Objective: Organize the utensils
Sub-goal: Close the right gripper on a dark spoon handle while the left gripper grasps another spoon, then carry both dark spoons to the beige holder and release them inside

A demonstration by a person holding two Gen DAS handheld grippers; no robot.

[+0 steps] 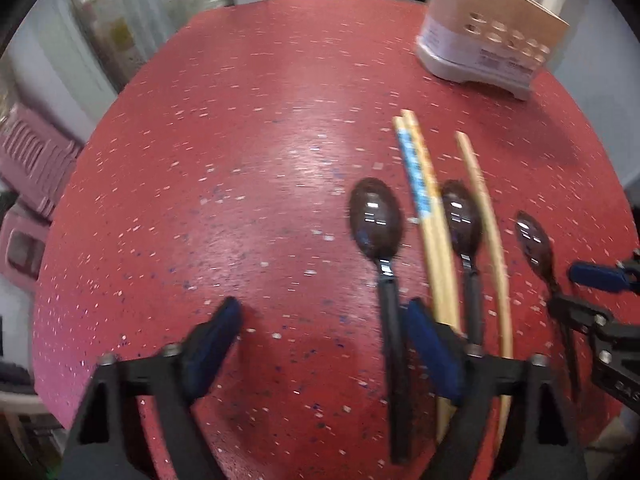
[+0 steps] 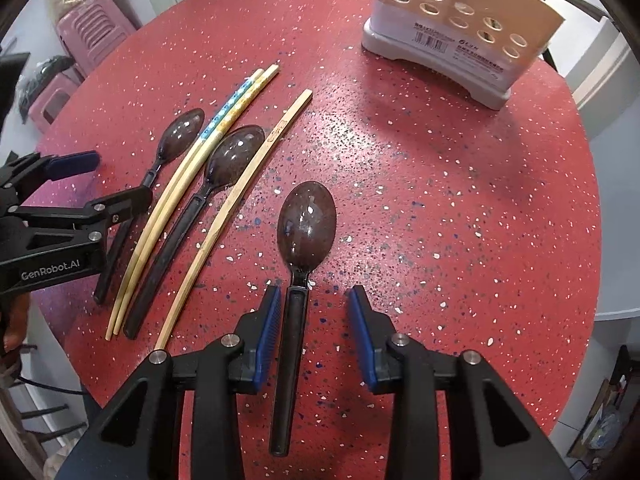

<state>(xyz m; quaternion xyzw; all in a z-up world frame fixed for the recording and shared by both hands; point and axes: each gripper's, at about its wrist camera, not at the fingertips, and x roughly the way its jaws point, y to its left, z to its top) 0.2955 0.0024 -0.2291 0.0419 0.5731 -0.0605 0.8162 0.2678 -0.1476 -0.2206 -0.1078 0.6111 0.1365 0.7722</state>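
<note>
- Worktop (image 2: pixel 460 208): round, red, speckled; it carries all the utensils and the holder.
- Utensil holder (image 2: pixel 460 28): beige, with round holes and a white base, upright at the far side of the worktop, well apart from the utensils.
- Right tool (image 2: pixel 314 300): spread wide, gripping nothing. Its blue pads (image 2: pixel 266 336) straddle the handle of the nearest spoon (image 2: pixel 306 220); the left pad is just beside the handle, the right pad stands clear.
- That dark spoon lies flat, bowl pointing away toward the holder.
- Left tool (image 1: pixel 324 320): spread wide, gripping nothing, low over the worktop. Its right finger (image 1: pixel 432 356) overlaps the left spoon's handle and the chopstick pair; contact cannot be told.
- Left spoon (image 2: pixel 180 134) and middle spoon (image 2: pixel 234 156) lie flat, with the chopstick pair (image 2: pixel 192 172), one banded blue, between them.
- Single chopstick (image 2: pixel 240 196) lies between the middle spoon and the nearest spoon.
- Pink plastic stools (image 2: pixel 86 32) stand beyond the worktop edge.
</note>
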